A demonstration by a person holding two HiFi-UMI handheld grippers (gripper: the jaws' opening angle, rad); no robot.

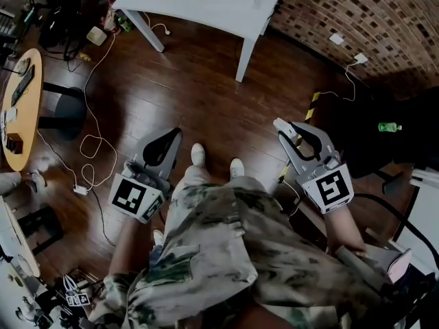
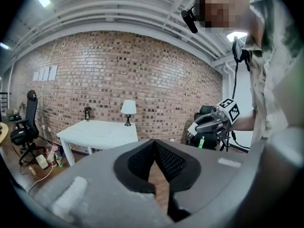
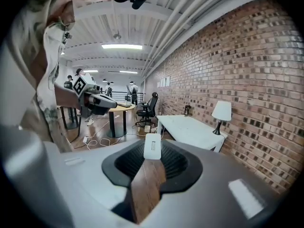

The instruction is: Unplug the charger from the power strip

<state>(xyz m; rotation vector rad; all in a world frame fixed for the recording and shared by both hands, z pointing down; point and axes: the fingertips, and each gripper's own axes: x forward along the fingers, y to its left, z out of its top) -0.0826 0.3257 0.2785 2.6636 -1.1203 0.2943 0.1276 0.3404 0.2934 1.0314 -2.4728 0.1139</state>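
Closest to the lens are my right gripper's (image 3: 152,159) two grey jaws, clamped at their tips on the one white charger (image 3: 152,146). It stands upright between them, held in the air over the wooden floor (image 1: 206,94) and well apart from the single white table (image 1: 206,9). A small mark on its face is too small for me to read.

My left gripper (image 2: 153,144) is clenched tip to tip with nothing in it. I hold both grippers out in front of my waist, one to each side of my legs, pointing forward and a little downward. Each carries one cube of black-and-white square markers: the left marker cube (image 1: 135,196) and the right marker cube (image 1: 330,187), bearing patterns rather than letters. My two white shoes (image 1: 197,154) show between the grippers.

Farther out I count one lamp (image 2: 128,108) on the white table by the brick wall (image 2: 142,70). One round wooden table (image 1: 20,115) and one black office chair (image 2: 26,122) stand at my left, and one green bottle (image 1: 389,127) at my right. Loose white cables (image 1: 89,142) lie on the floor.
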